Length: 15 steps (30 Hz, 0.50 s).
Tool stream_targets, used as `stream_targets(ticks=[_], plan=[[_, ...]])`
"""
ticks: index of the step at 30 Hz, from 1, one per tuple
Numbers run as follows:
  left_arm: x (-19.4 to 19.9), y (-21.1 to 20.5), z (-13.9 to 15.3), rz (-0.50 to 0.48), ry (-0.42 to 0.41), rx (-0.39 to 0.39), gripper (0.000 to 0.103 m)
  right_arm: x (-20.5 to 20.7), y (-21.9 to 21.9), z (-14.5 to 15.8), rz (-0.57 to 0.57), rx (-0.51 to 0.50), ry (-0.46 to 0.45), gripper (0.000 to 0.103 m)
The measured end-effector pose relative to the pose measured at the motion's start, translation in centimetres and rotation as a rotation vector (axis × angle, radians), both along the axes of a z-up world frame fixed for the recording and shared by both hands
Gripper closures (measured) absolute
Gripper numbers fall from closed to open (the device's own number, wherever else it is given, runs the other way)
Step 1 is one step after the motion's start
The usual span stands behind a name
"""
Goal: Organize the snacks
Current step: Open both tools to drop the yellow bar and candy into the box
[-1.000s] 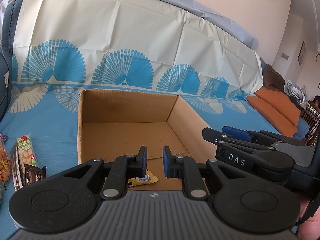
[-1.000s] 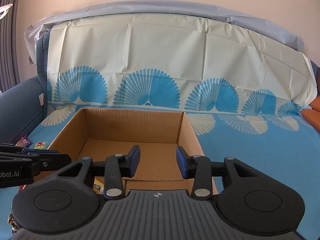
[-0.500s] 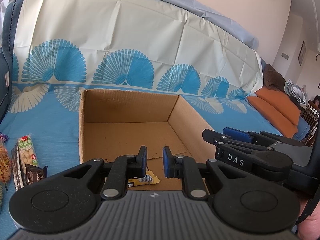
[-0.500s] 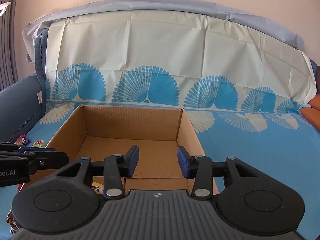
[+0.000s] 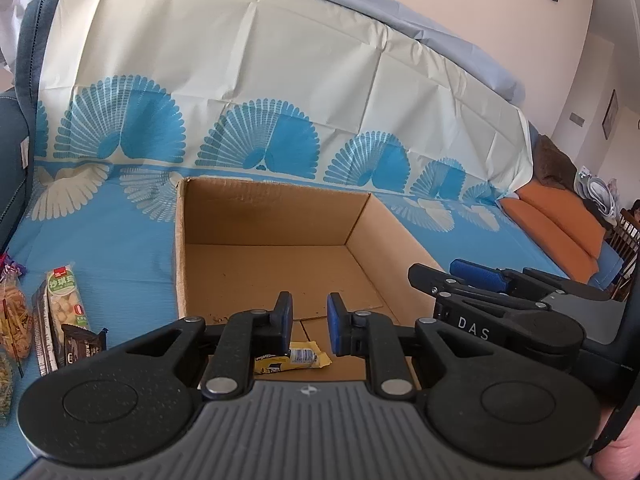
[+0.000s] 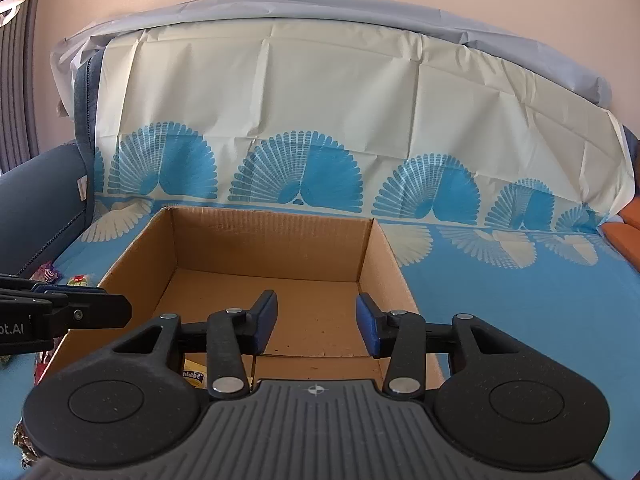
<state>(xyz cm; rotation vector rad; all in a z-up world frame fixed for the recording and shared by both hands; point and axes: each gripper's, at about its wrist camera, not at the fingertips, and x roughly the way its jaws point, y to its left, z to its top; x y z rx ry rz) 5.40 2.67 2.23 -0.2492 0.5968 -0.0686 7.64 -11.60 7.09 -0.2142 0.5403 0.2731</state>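
Note:
An open cardboard box (image 5: 264,216) sits on a blue patterned cover; it also shows in the right wrist view (image 6: 272,240). A yellow snack packet (image 5: 296,360) lies on the box floor near the front, partly hidden by my fingers; its edge shows in the right wrist view (image 6: 194,378). My left gripper (image 5: 308,324) is open and empty above the box's near edge. My right gripper (image 6: 316,320) is open wider, empty, over the box front. Several snack packs (image 5: 64,308) lie left of the box.
The right gripper's body (image 5: 500,312) shows beside the box's right wall in the left wrist view. The left gripper's tip (image 6: 64,312) shows at the box's left wall. A sofa back rises behind. Orange cushions (image 5: 560,228) lie far right.
The right gripper's jaws have opened a little wider. Both views have shifted slightly; the yellow packet stays on the box floor.

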Motion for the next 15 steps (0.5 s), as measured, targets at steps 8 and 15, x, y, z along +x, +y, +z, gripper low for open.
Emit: stream_targets(ticks=[8, 15], plan=[[-1.4, 2.4, 0.7, 0.045, -0.013, 0.005, 0.083, -0.6, 1.5, 0.1, 0.003, 0.021, -0.008, 0.057], [-4.0, 6.2, 1.8, 0.105, -0.041, 0.038, 0.088, -1.8, 3.7, 0.6, 0.015, 0.079, -0.027, 0.057]])
